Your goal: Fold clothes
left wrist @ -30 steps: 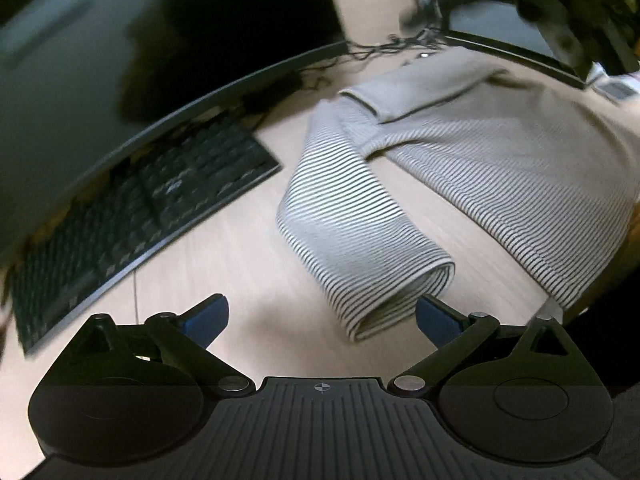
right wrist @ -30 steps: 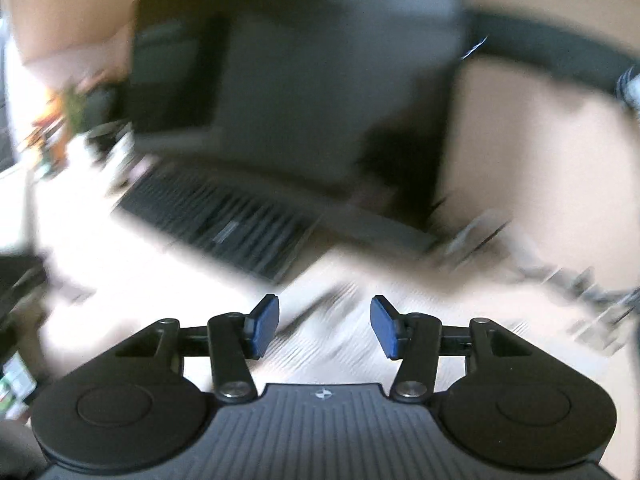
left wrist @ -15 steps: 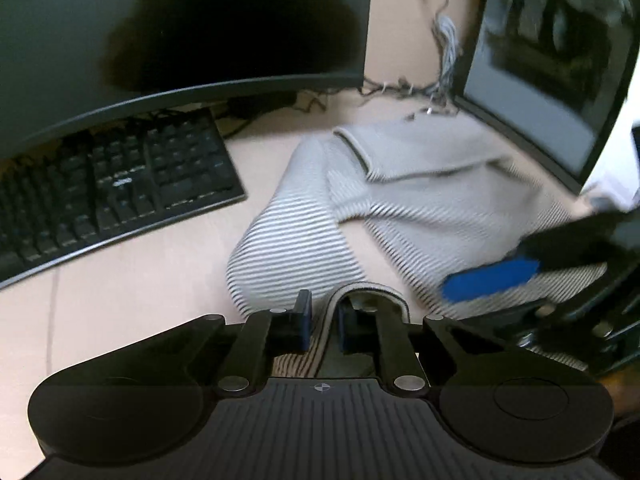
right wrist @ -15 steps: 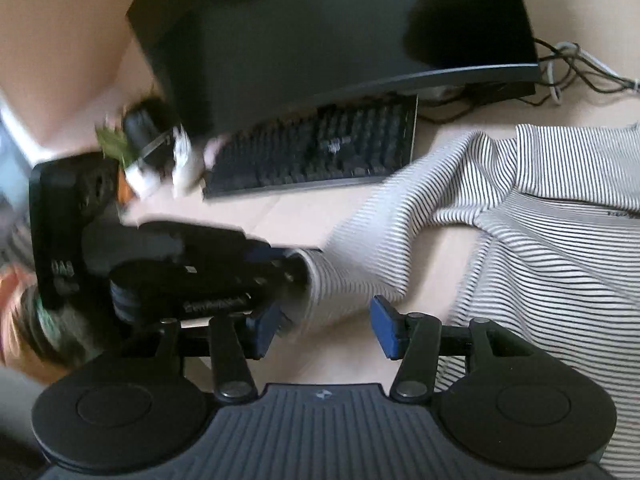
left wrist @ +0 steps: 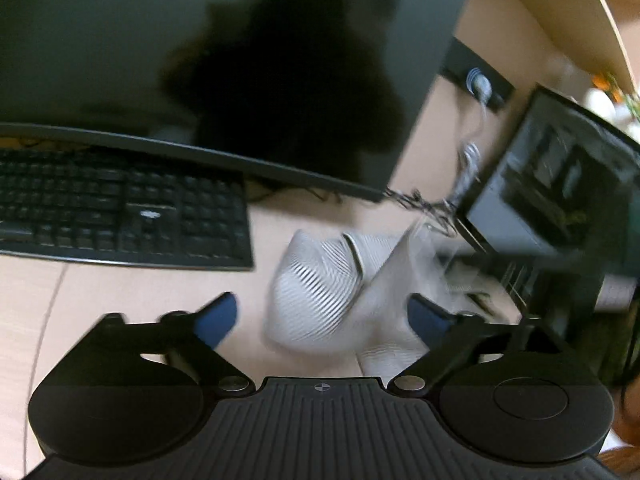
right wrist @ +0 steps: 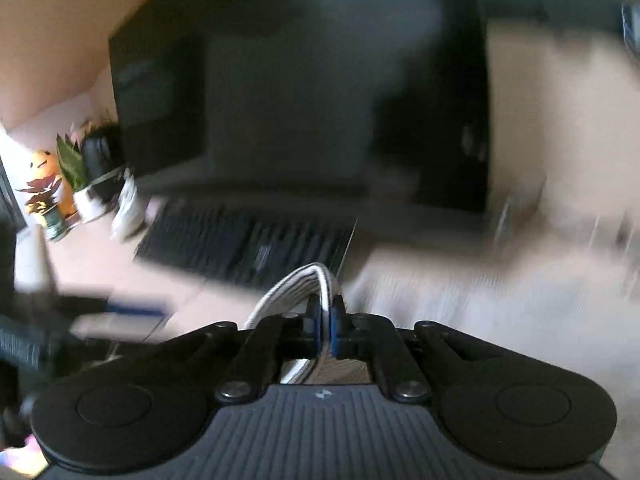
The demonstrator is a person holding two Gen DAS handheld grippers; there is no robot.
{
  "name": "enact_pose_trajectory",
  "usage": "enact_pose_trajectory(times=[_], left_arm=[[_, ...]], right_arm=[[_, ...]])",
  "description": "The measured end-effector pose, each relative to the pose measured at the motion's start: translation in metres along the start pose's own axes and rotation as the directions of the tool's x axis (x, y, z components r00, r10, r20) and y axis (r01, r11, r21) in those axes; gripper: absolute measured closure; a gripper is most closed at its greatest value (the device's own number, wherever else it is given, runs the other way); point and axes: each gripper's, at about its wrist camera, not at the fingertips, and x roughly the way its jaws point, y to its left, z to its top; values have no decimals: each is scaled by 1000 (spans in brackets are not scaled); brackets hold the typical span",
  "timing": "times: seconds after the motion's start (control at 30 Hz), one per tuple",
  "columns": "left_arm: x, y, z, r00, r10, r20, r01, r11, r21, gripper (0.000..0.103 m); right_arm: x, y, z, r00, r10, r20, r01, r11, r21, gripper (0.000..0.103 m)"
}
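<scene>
Fingers of the right gripper pinched a striped sweater sleeve; the left gripper jaws were opening, nothing gripped, sweater on the desk right of the keyboard.

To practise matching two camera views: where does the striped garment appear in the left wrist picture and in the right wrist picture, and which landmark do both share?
Left wrist view: the striped garment lies low and centre on the desk, between the spread fingers of the opening left tool, untouched.
Right wrist view: a fold of it sits low and centre, pinched in the shut right tool.
Shared landmark: the black keyboard.
</scene>
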Motion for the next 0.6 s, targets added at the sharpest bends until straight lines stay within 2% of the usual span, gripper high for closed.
enact_pose_trajectory(times=[0.13,0.23,0.37,0.6], left_arm=[[16,-8,-6,999,18,-32,-20,999,-45,5],[30,-23,-12,998,-3,-66,0,999,-44,4],[53,-50,-15,993,-8,-120,7,1000,-12,1],[82,-89,-17,980,1,-199,12,998,63,0]], right_arm=[[-24,-40,55,987,-95,128,108,989,-97,99],[-33,-78,67,975,-173,142,191,974,-120,99],[-38,-133,56,964,-246,99,255,963,-85,99],[-29,-203,15,959,-283,-4,283,959,-17,99]])
